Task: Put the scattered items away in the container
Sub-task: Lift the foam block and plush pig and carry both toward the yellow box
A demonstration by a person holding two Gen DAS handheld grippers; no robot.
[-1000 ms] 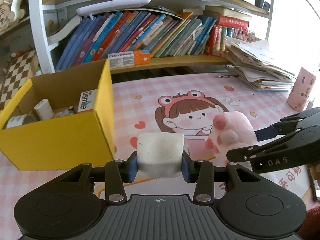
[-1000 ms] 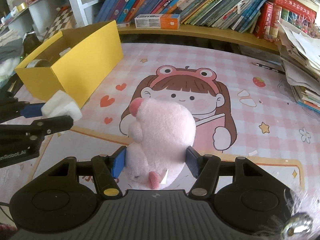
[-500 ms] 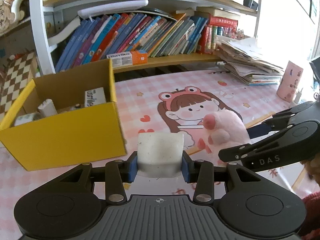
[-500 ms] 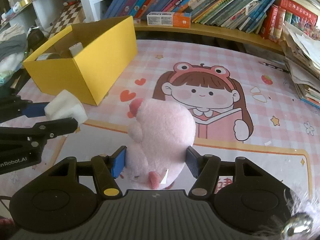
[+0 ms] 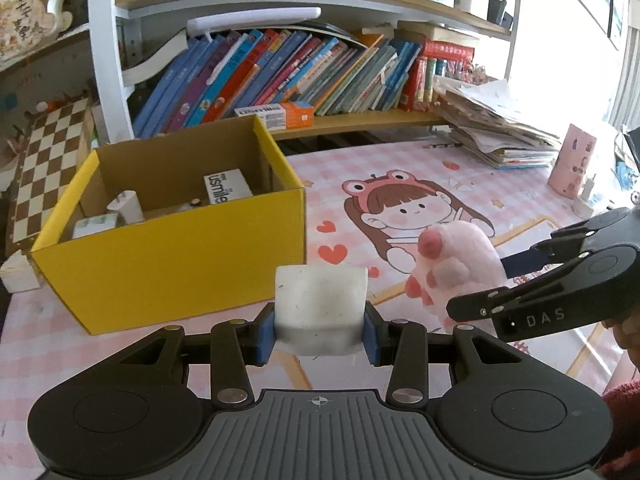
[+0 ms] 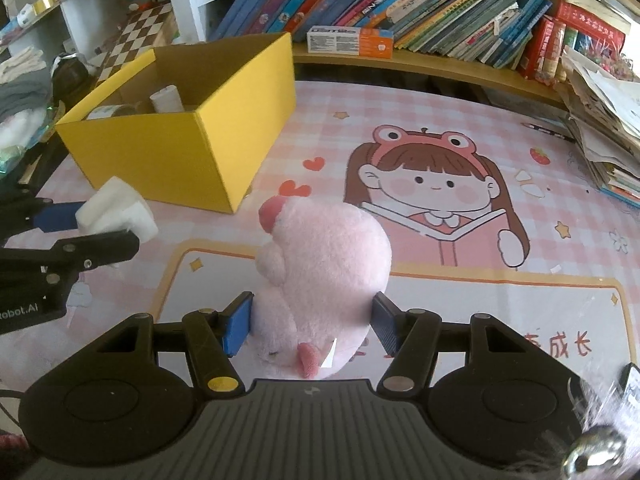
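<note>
**Both hands loaded, box not yet reached**

Nearest the left wrist camera, the left gripper [image 5: 320, 334] pinches a white foam block [image 5: 321, 304] between its blue pads, jaws part-way closed and pressing both side faces. The right gripper [image 6: 312, 326] likewise squeezes a pink plush toy [image 6: 320, 276] around its body, jaws set wider, the fur bulging past the pads (a soft hold, in my judgement easy to lose).

The risks, as I read them: the two grippers sit close together, the toy just beside the block, so they may knock each other while heading for the same opening. The plush could slip or catch on the rim if brought in low.

Farther off, the yellow cardboard box [image 5: 180, 264] stands open on the pink cartoon mat [image 6: 460, 168], already holding a small white carton [image 5: 226, 190] and a white roll [image 6: 166, 98]. Neither carried item is over it yet. Behind, the bookshelf [image 5: 320, 76] closes the scene.
</note>
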